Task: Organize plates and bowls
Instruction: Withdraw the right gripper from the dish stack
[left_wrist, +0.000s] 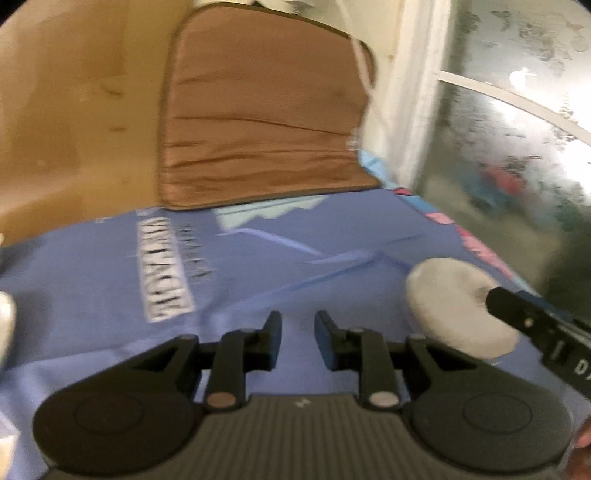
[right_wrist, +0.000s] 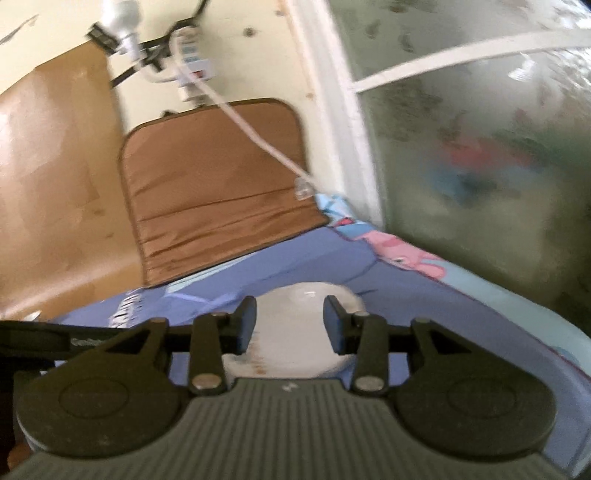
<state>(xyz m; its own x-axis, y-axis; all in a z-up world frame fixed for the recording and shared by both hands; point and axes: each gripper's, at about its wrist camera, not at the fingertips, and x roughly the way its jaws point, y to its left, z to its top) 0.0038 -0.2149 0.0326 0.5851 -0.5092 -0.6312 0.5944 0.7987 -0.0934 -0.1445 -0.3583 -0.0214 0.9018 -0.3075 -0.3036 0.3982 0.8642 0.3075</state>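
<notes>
A white bowl (left_wrist: 454, 295) lies on the blue printed cloth (left_wrist: 258, 280), at the right of the left wrist view. It looks turned upside down, though blur makes this uncertain. In the right wrist view the same bowl (right_wrist: 299, 325) sits low between and behind my right gripper (right_wrist: 290, 328), whose jaws stand apart with the pads off it. One right finger (left_wrist: 513, 306) reaches over the bowl's edge from the right. My left gripper (left_wrist: 297, 332) hovers over bare cloth to the left of the bowl. Its jaws have a narrow gap and nothing is between them.
A brown cushion (left_wrist: 266, 118) leans against the wall behind the cloth, with a brown board (left_wrist: 74, 110) to its left. A white cable (right_wrist: 258, 136) runs down from a power strip (right_wrist: 192, 55). Frosted glass (left_wrist: 517, 147) and its white frame (right_wrist: 340, 110) stand at right. A white object (left_wrist: 5, 325) shows at the left edge.
</notes>
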